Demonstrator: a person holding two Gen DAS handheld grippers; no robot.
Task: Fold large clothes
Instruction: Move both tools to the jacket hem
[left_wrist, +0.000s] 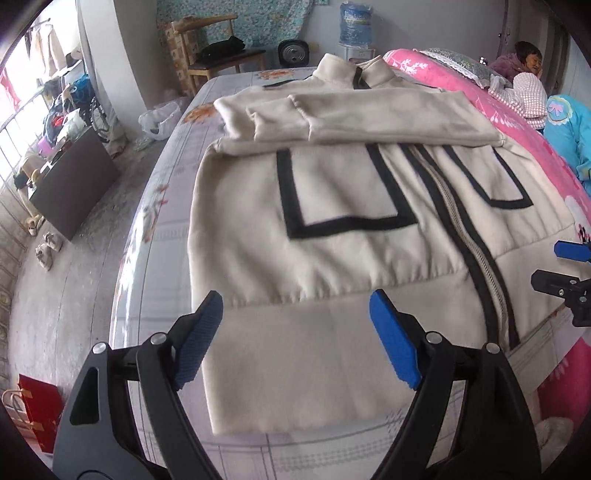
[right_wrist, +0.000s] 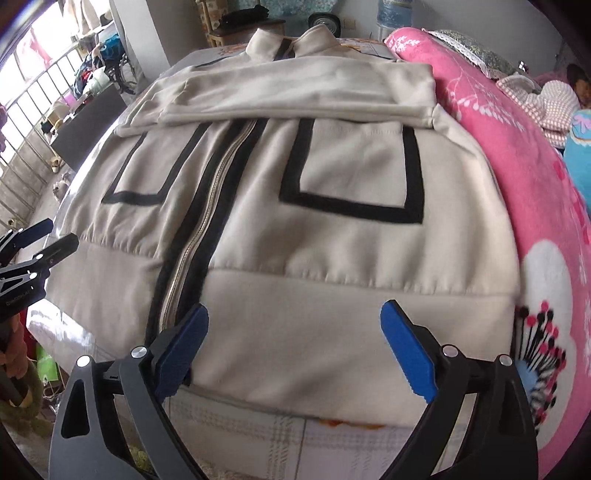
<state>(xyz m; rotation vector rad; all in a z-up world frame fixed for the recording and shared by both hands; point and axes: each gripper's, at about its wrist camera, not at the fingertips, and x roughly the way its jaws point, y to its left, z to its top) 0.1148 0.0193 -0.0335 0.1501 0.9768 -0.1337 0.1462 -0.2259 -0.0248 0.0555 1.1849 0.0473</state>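
Observation:
A cream zip jacket (left_wrist: 332, 236) with black trim and black-edged pockets lies face up on the bed, collar at the far end, both sleeves folded across the chest. It also fills the right wrist view (right_wrist: 332, 229). My left gripper (left_wrist: 295, 306) is open and empty, just above the left half of the jacket's hem band. My right gripper (right_wrist: 295, 321) is open and empty, just above the right half of the hem band, next to the zip (right_wrist: 199, 236). The right gripper shows at the right edge of the left wrist view (left_wrist: 569, 266).
The bed sheet (left_wrist: 162, 206) is pale with flowers. A pink quilt (right_wrist: 517, 155) lies along the jacket's right side. A person (left_wrist: 528, 62) lies at the far right. A wooden chair (left_wrist: 218, 55), a dark board (left_wrist: 74, 184) and shoes (left_wrist: 46, 251) are on the floor to the left.

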